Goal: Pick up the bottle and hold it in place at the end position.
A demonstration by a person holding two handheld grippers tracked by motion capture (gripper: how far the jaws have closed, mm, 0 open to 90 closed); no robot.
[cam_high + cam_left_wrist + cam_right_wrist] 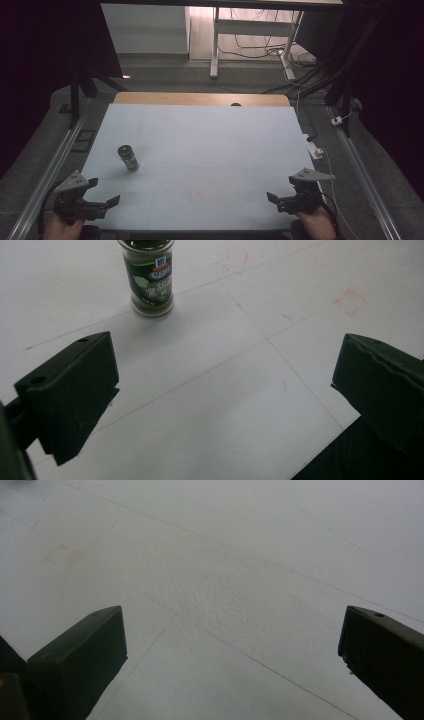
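upright on the pale table (200, 145) stands a small glass spice jar (128, 157) with a dark lid, green contents and a dark label with a blue and red logo; in the left gripper view its top (146, 244) is cut off. it stands at the table's left side, just ahead of the left gripper (100, 195), apart from it. the right gripper (277, 199) is well away. both grippers gape wide, holding nothing. label text is too small to read.

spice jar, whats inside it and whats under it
The spice jar stands upright on the white table. Dark green contents show above and below its label; the label hides the middle.
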